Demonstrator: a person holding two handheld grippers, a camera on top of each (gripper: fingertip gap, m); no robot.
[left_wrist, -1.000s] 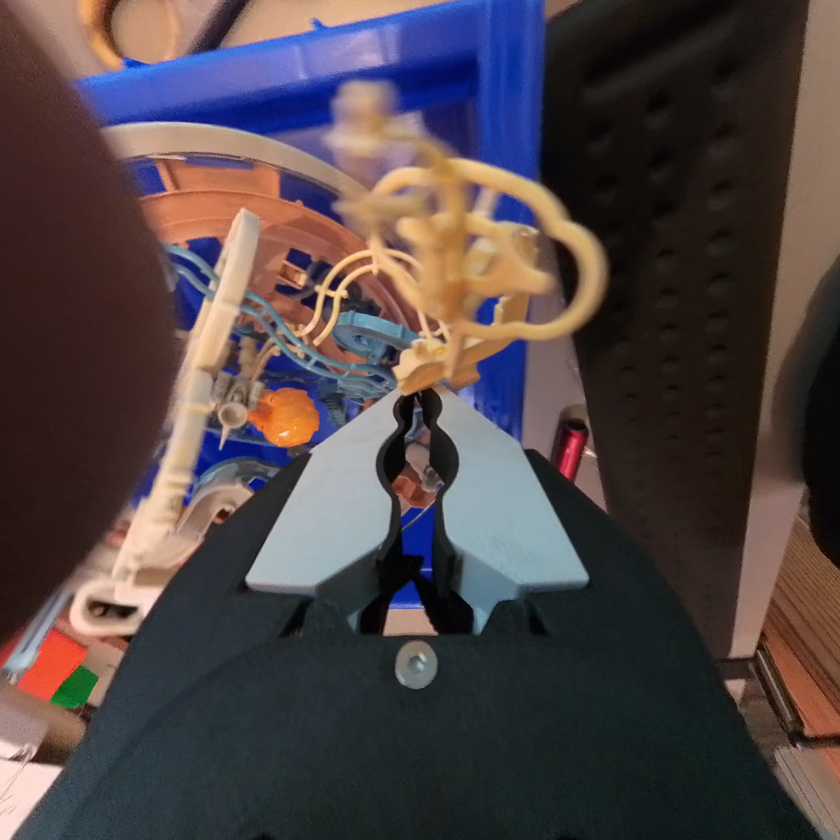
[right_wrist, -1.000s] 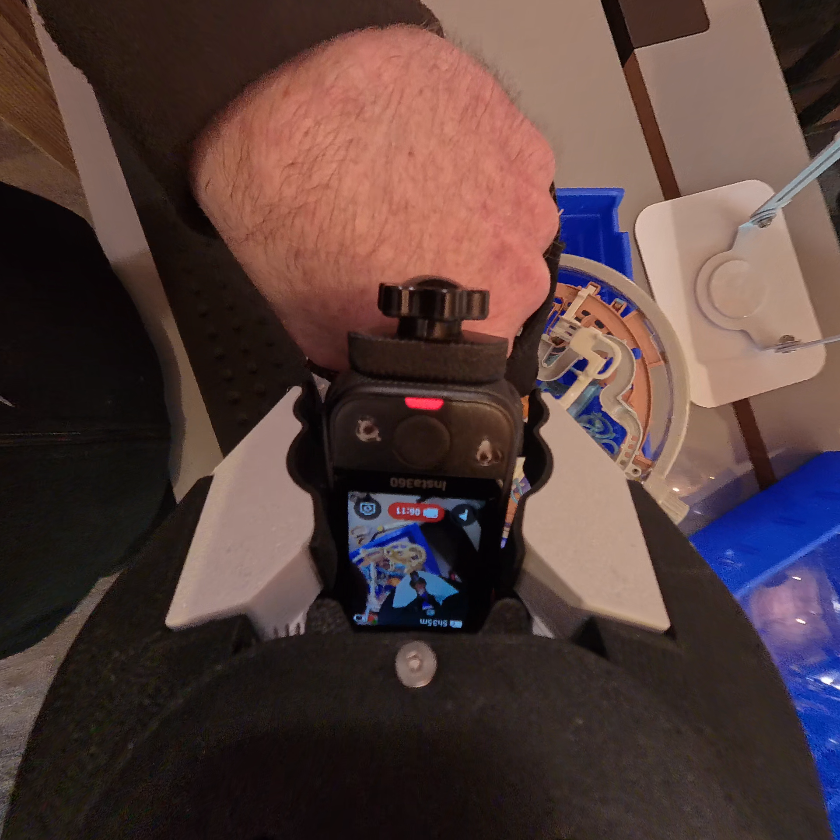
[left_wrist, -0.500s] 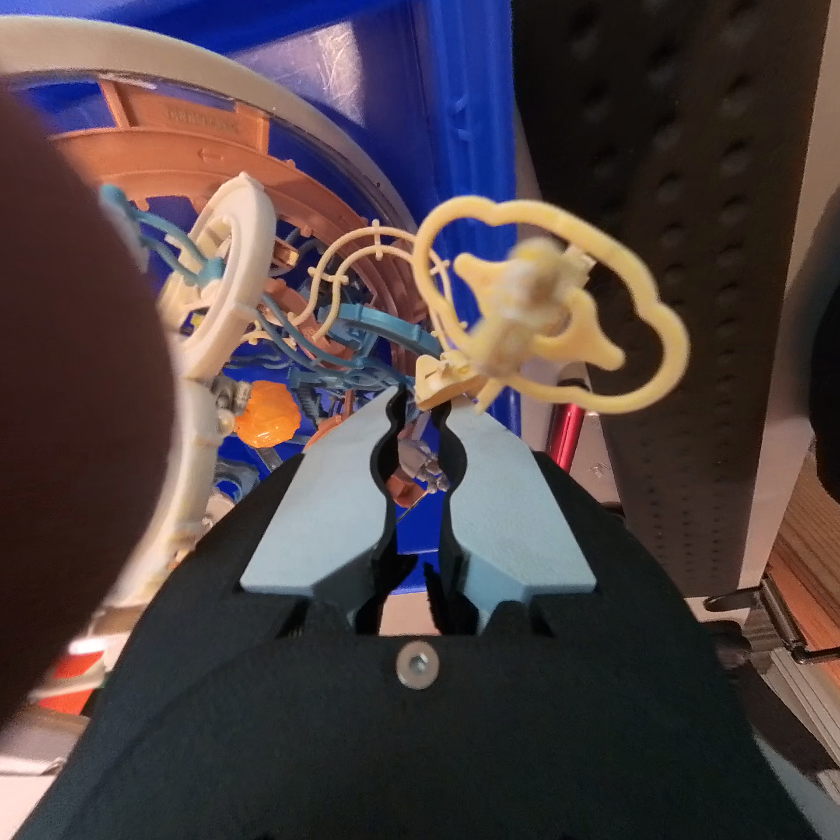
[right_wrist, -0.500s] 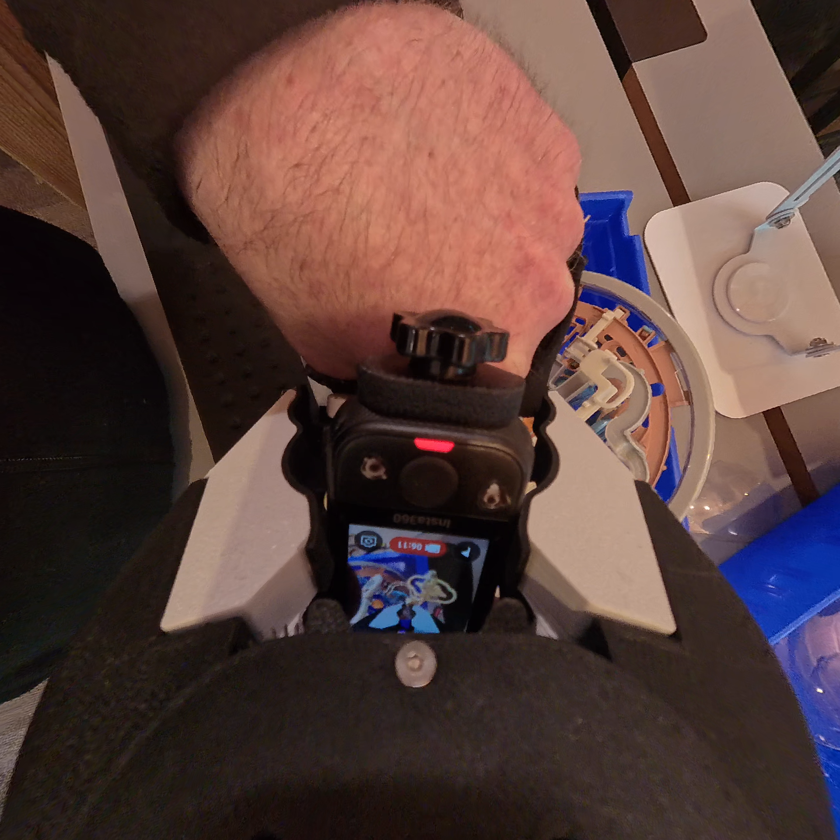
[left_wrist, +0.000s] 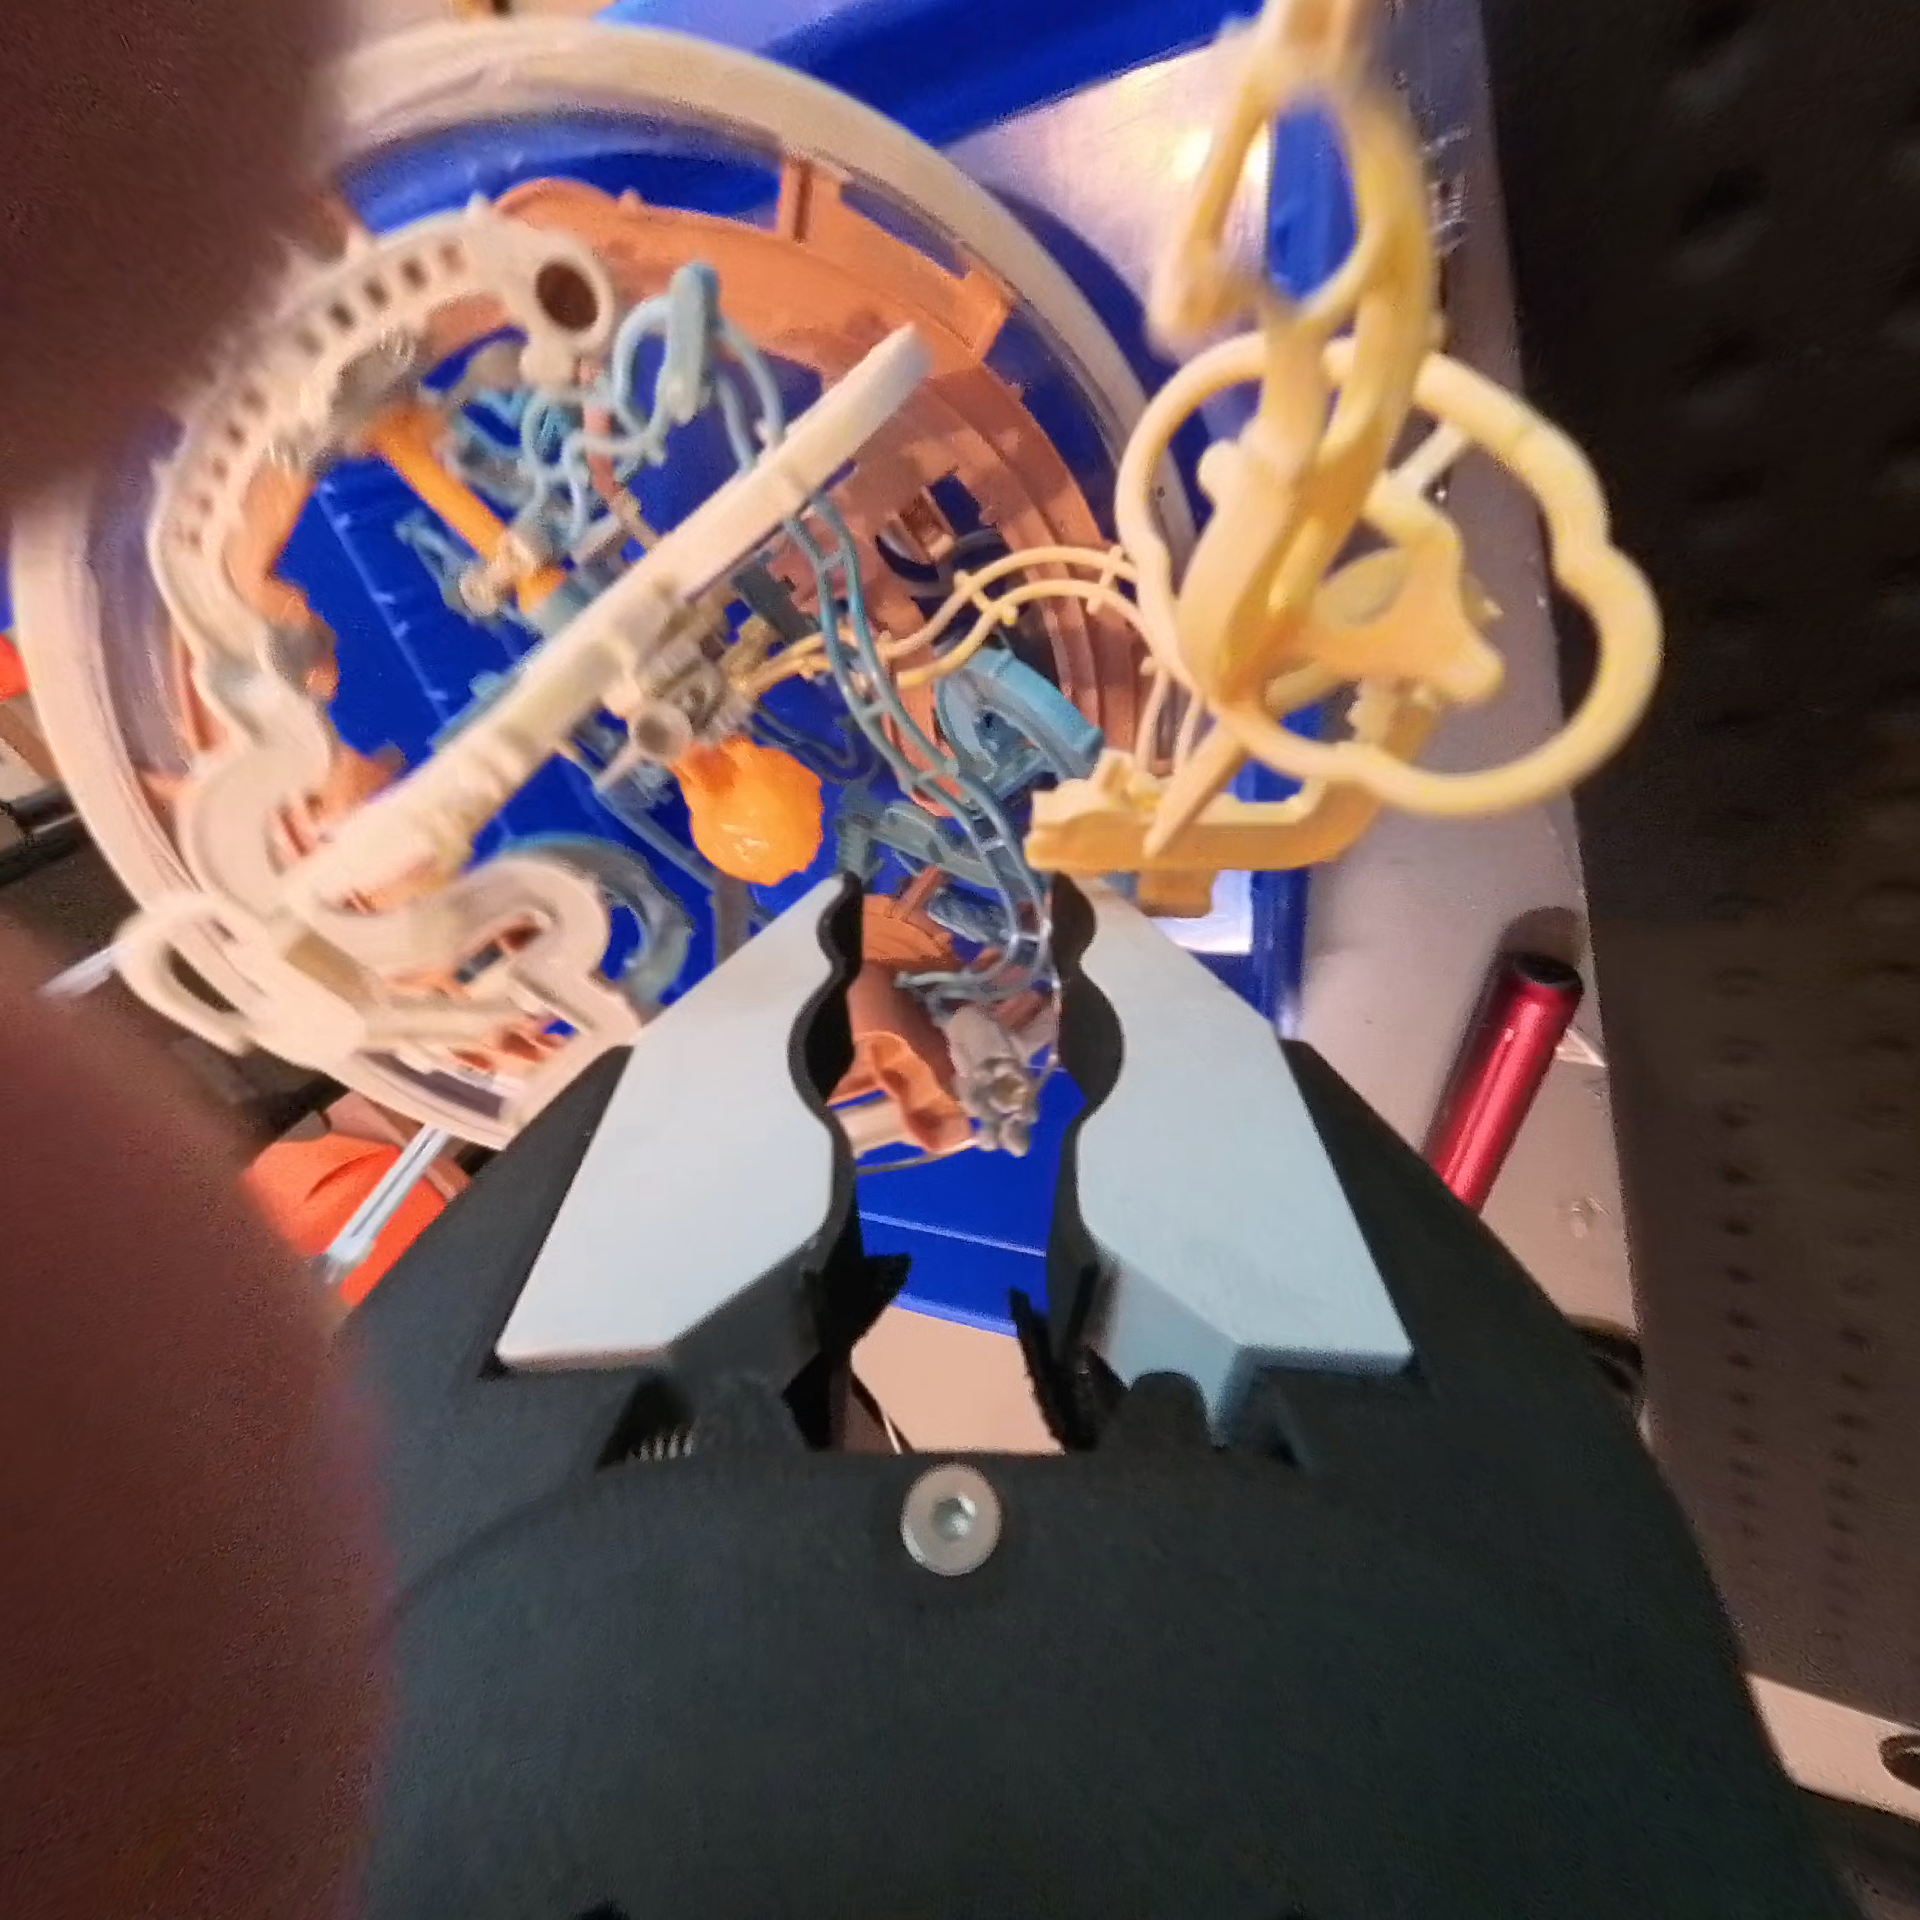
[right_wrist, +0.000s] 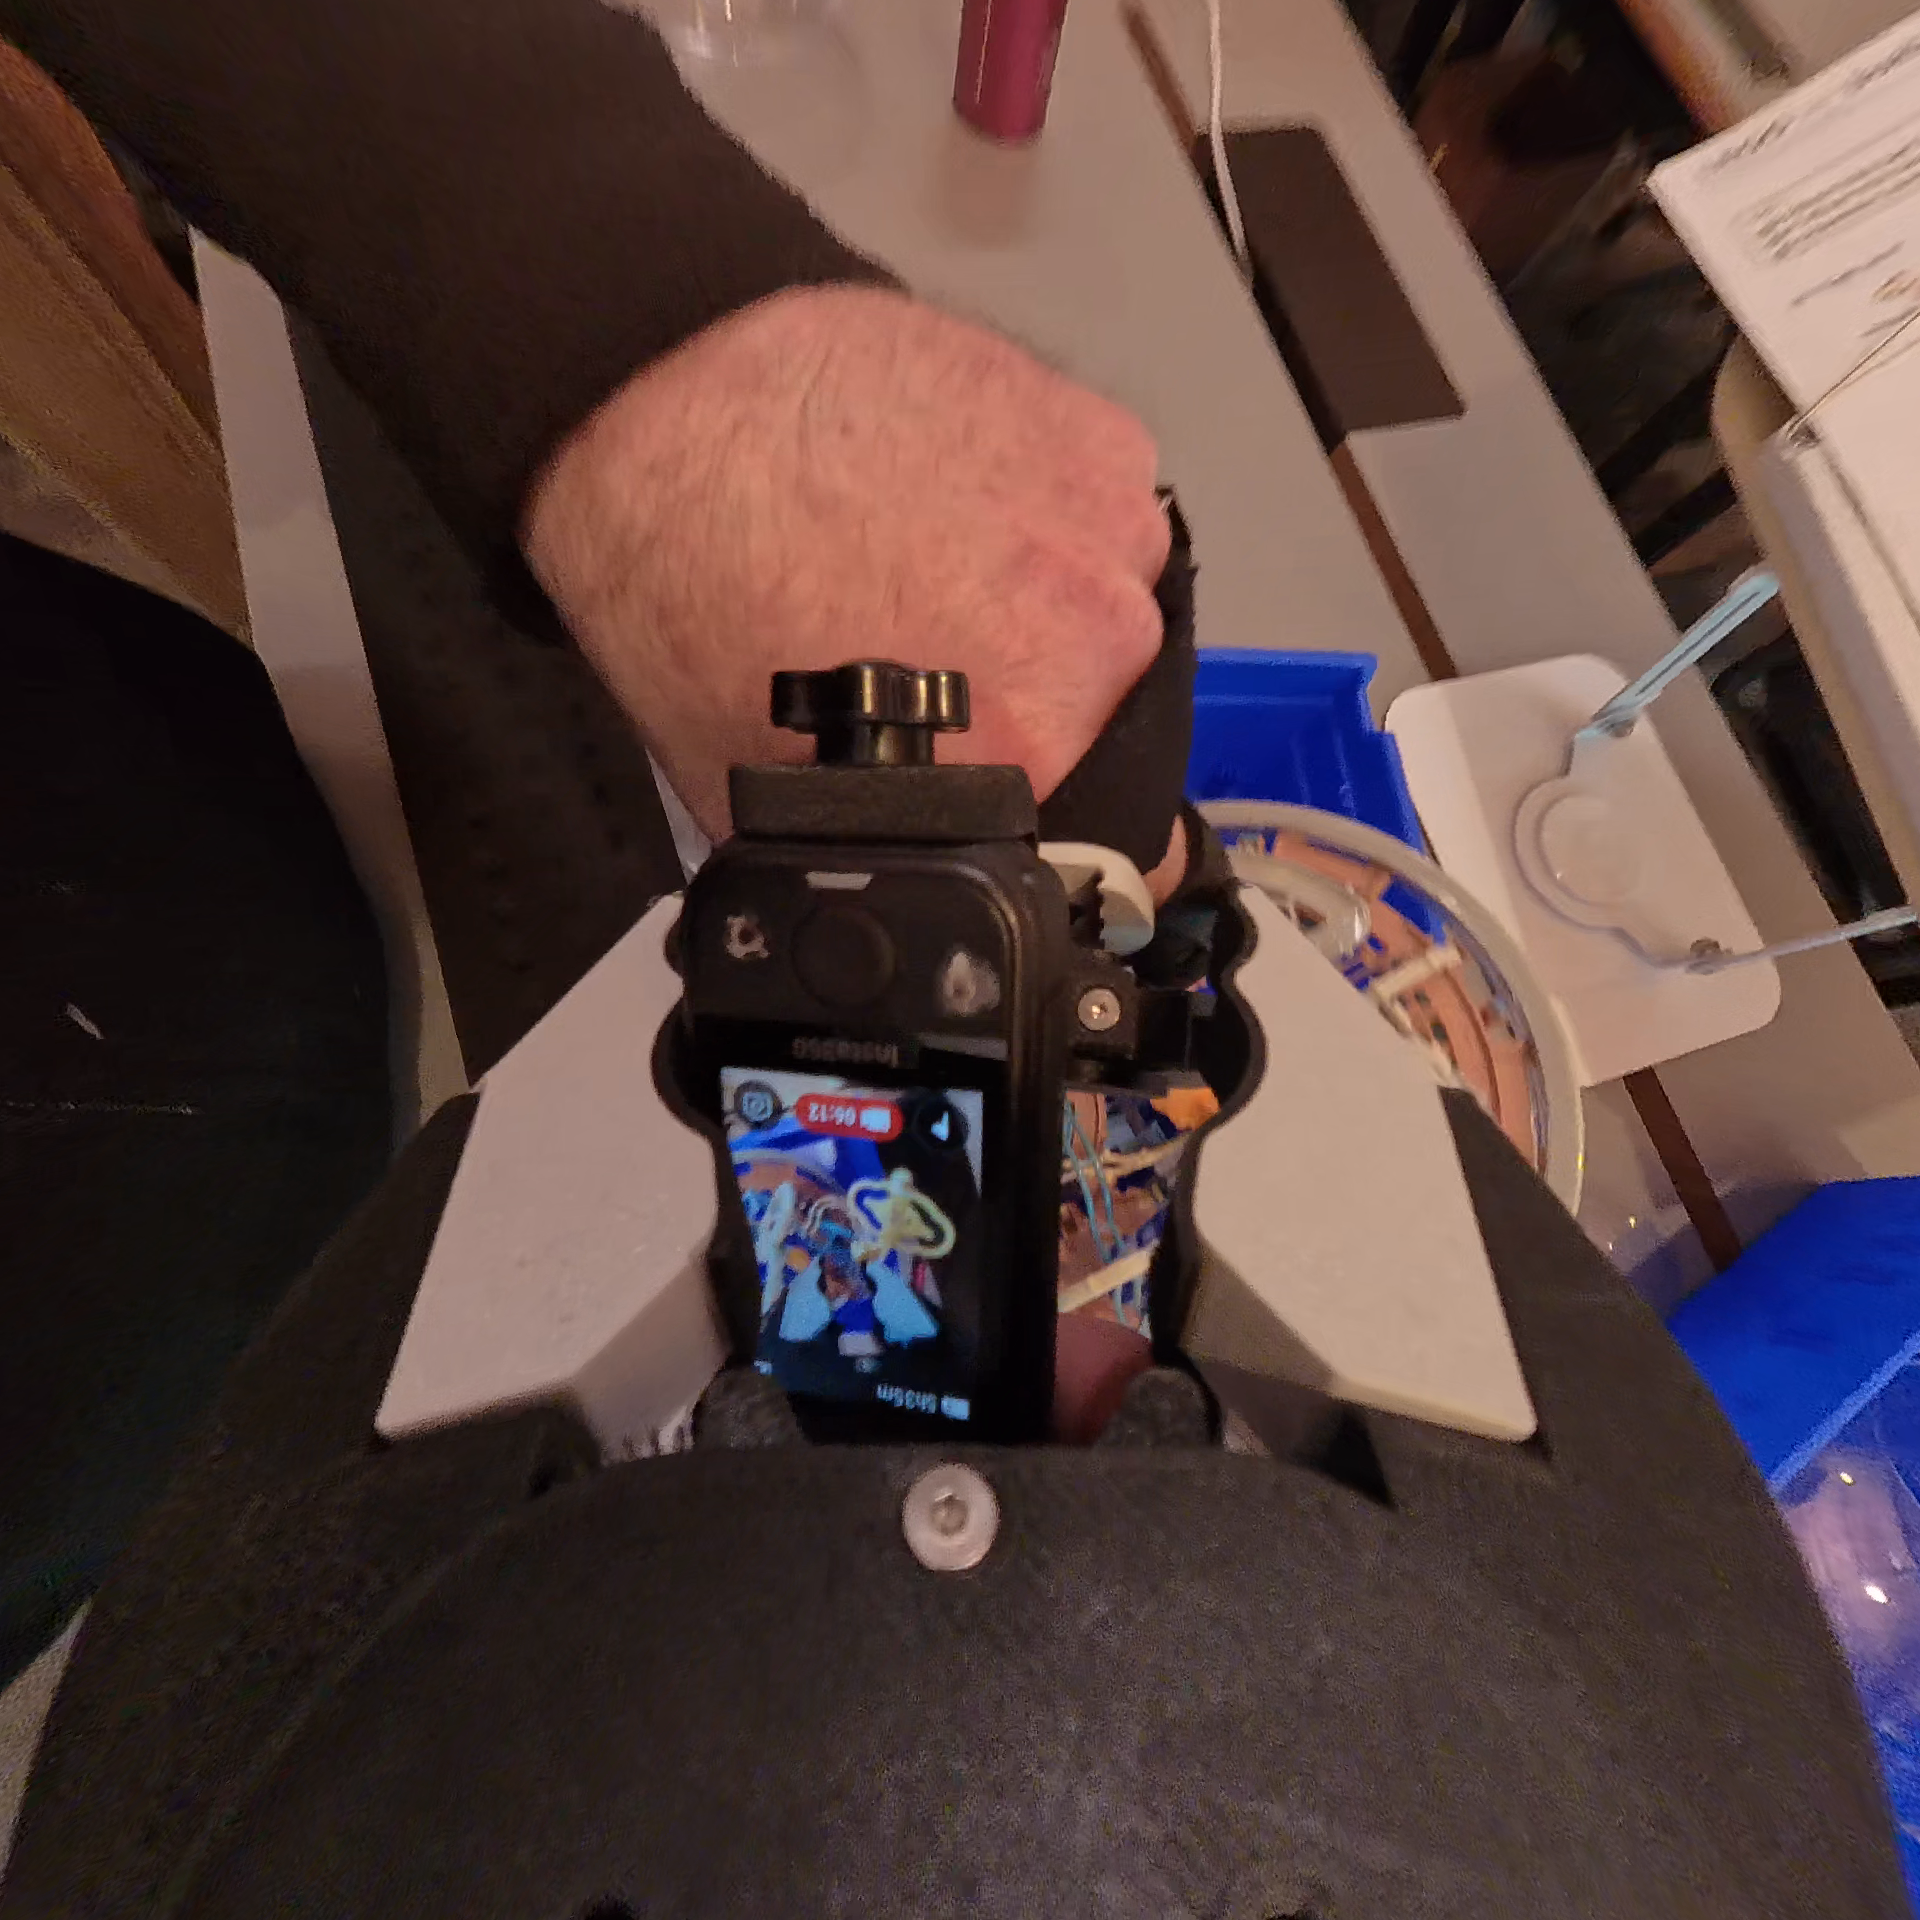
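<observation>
My left gripper (left_wrist: 956, 894) has light-blue fingers and its jaws stand apart. A yellow looped plastic track piece (left_wrist: 1351, 623) hangs just above the right fingertip, its base at the tip; I cannot tell if they touch. Behind it is a clear ball maze (left_wrist: 582, 582) with a beige ring and orange and blue tracks inside. My right gripper (right_wrist: 956, 914) has white fingers and is open and empty. Between its fingers I see the black camera (right_wrist: 862, 1039) of the left gripper, held by a person's hand (right_wrist: 831, 520). The ball maze also shows in the right wrist view (right_wrist: 1455, 987).
The maze sits in a blue bin (left_wrist: 1039, 62), also seen in the right wrist view (right_wrist: 1288, 707). A red cylinder (left_wrist: 1496, 1081) and a black perforated panel (left_wrist: 1745, 623) stand at the right. A white plate (right_wrist: 1621, 862) and a second blue bin (right_wrist: 1849, 1309) lie at right. A blurred dark shape (left_wrist: 125, 1247) covers the left.
The left jaws have opened; they were shut on the yellow piece's base before. The left view has shifted, showing more of the ball maze. The hand and camera now sit farther from my right gripper.
</observation>
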